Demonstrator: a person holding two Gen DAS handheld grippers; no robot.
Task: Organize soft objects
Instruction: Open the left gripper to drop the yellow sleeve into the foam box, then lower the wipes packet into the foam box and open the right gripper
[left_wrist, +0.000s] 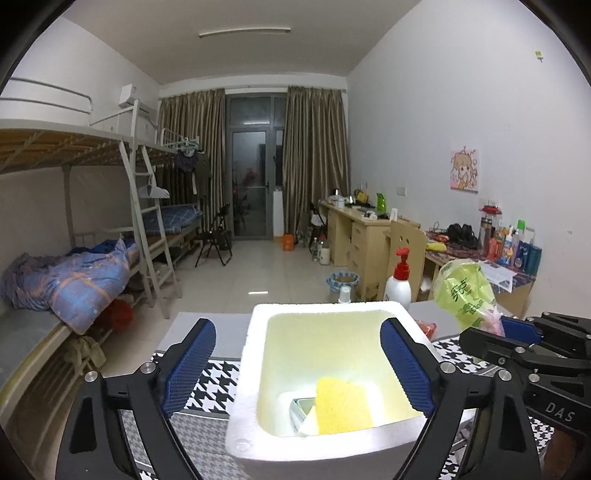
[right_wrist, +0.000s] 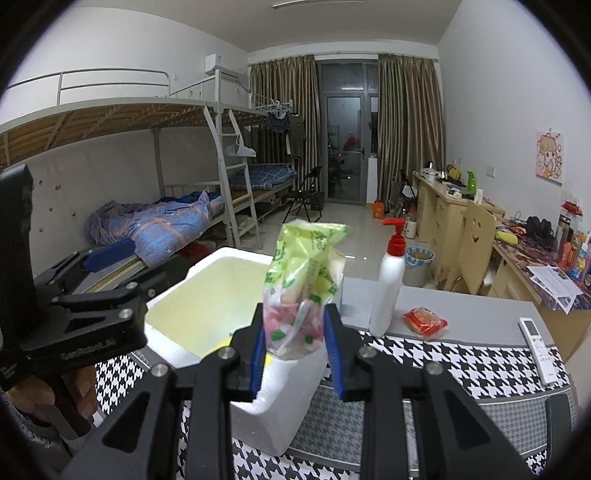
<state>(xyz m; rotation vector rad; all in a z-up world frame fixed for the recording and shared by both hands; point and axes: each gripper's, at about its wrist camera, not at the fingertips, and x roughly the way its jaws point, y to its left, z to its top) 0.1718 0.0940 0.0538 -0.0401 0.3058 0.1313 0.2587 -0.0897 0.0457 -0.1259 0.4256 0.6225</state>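
Note:
A white foam box (left_wrist: 243, 369) stands on the houndstooth cloth; it also shows in the right wrist view (right_wrist: 288, 406). A yellow sponge (left_wrist: 343, 404) lies inside it beside a small silvery pack (left_wrist: 301, 406). My left gripper (left_wrist: 299, 365) is open, its blue pads either side of the box's left wall and interior. My right gripper (right_wrist: 295, 350) is shut on a green tissue pack (right_wrist: 304, 280) and holds it upright above the box's right corner; the pack also shows in the left wrist view (left_wrist: 465, 295). A red snack packet (right_wrist: 424, 321) lies on the grey tabletop.
A white pump bottle (right_wrist: 388, 291) with a red top stands behind the box. A white remote (right_wrist: 539, 347) lies at the right on the cloth. Bunk beds fill the left of the room, desks the right wall.

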